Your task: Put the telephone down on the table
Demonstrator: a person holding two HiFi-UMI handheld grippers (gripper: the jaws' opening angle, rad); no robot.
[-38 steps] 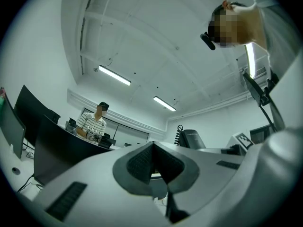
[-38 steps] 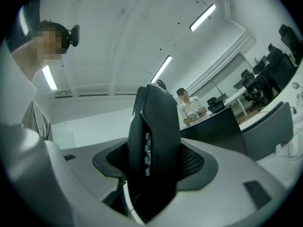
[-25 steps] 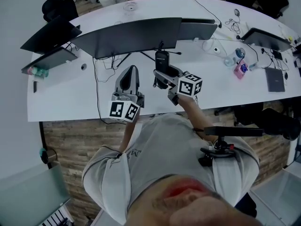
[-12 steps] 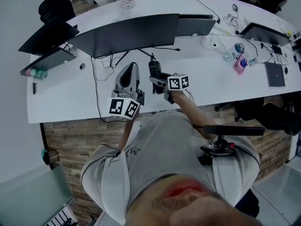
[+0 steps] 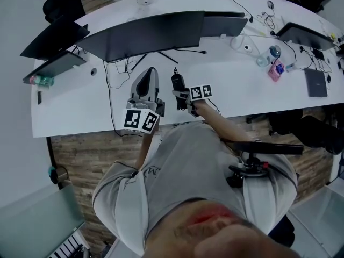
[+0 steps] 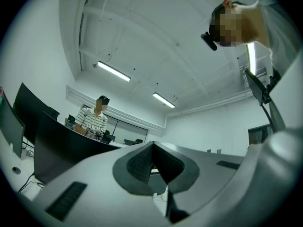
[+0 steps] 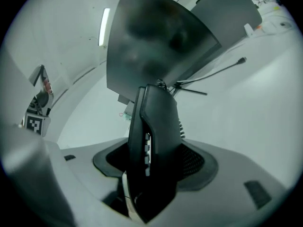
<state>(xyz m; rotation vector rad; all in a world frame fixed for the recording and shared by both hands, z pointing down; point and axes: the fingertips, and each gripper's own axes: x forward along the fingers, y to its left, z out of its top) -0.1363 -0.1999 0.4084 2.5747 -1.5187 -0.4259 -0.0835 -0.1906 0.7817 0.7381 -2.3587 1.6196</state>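
Observation:
The black telephone handset (image 5: pixel 177 83) is clamped in my right gripper (image 5: pixel 181 92), which is shut on it over the white table (image 5: pixel 75 109) just in front of the monitors. In the right gripper view the telephone (image 7: pixel 154 136) stands edge-on between the jaws of the right gripper (image 7: pixel 151 162), its side buttons showing. Whether it touches the table I cannot tell. My left gripper (image 5: pixel 150 75) is beside it on the left, tilted upward. In the left gripper view the left gripper (image 6: pixel 152 149) is shut with nothing between its pads, facing the ceiling.
A wide dark monitor (image 5: pixel 145 34) and a second screen (image 5: pixel 226 24) stand behind the grippers, with cables (image 5: pixel 115 85) running under them. More screens (image 5: pixel 51 39) are at the left; a bottle (image 5: pixel 274 52), a pink object (image 5: pixel 276 70) and a tablet (image 5: pixel 315 84) lie at the right. A person (image 6: pixel 93 118) sits across the table.
My right gripper has carried the telephone left and back toward the near side of the table, closer to my left gripper. The left gripper has hardly moved.

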